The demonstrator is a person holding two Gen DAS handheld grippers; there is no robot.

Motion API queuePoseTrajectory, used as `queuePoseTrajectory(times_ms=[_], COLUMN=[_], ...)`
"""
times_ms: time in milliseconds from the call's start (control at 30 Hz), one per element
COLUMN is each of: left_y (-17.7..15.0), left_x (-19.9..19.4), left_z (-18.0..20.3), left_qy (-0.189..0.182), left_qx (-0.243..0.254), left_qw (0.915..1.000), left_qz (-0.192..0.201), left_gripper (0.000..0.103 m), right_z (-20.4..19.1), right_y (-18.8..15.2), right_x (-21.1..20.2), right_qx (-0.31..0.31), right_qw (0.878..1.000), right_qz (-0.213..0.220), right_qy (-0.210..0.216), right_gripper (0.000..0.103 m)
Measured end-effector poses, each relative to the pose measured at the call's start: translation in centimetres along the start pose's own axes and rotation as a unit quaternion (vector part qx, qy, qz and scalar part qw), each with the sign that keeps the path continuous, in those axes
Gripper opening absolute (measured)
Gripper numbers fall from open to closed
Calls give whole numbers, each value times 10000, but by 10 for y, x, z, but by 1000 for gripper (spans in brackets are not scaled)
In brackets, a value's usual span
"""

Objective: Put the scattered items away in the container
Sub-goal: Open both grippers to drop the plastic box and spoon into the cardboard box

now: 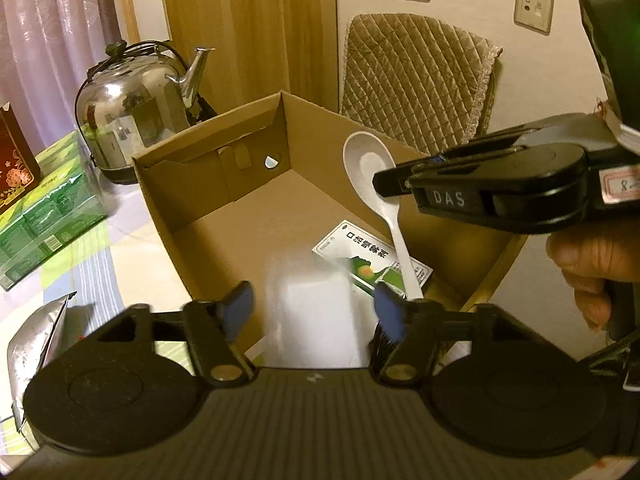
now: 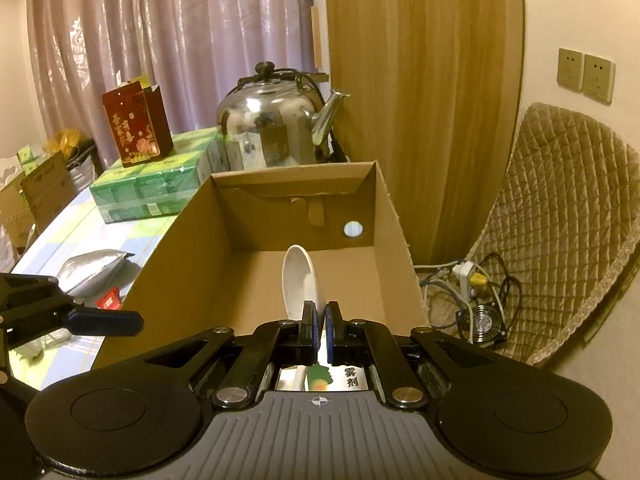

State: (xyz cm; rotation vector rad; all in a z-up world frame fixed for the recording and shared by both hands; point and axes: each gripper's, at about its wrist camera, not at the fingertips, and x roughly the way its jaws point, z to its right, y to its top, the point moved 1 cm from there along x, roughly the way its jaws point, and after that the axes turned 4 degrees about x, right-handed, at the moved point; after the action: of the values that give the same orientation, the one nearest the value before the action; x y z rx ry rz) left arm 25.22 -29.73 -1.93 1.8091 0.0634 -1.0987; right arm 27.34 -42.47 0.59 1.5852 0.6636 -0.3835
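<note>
Your right tool (image 2: 320, 330) is clamped on the handle of the white spoon (image 2: 298, 280), whose bowl stands up just ahead of its tips, over the open cardboard box (image 2: 180, 248). Your left tool (image 1: 316, 308) stands apart, with a blurred clear plastic cup (image 1: 308, 304) between its pads (image 1: 240, 300); the blur suggests the cup is dropping free rather than held, though you cannot be sure from this view. Below and just ahead of the left tool, a green-and-white spray carton (image 1: 372, 260) already lies on the box floor.

You look to be at the release step for two items at once: cup and spoon both over the box. Next, bring the right tool a little lower and part its jaws so the spoon lands flat instead of bouncing off the box wall, which is close on its right.

Afterwards, off to the left of the left tool, a silver foil pouch (image 2: 94, 270) and a small red packet (image 2: 109, 300) lie on the bench (image 2: 76, 224) beside the box; those are probably next.
</note>
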Motion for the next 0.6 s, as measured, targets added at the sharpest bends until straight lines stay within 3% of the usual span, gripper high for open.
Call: queuePoseTrajectory(times_ms=[600], left_y=[-10], left_x=[-42], left_z=[-19], left_qy=[232], left_qx=[-327], left_qw=[9987], left_qz=[330], left_gripper=[65], right_z=[-4], right_y=[-13], right_x=[9], right_qx=[-2], right_qw=[9994], right_qz=[-328], right_qy=[53], right_gripper=[1])
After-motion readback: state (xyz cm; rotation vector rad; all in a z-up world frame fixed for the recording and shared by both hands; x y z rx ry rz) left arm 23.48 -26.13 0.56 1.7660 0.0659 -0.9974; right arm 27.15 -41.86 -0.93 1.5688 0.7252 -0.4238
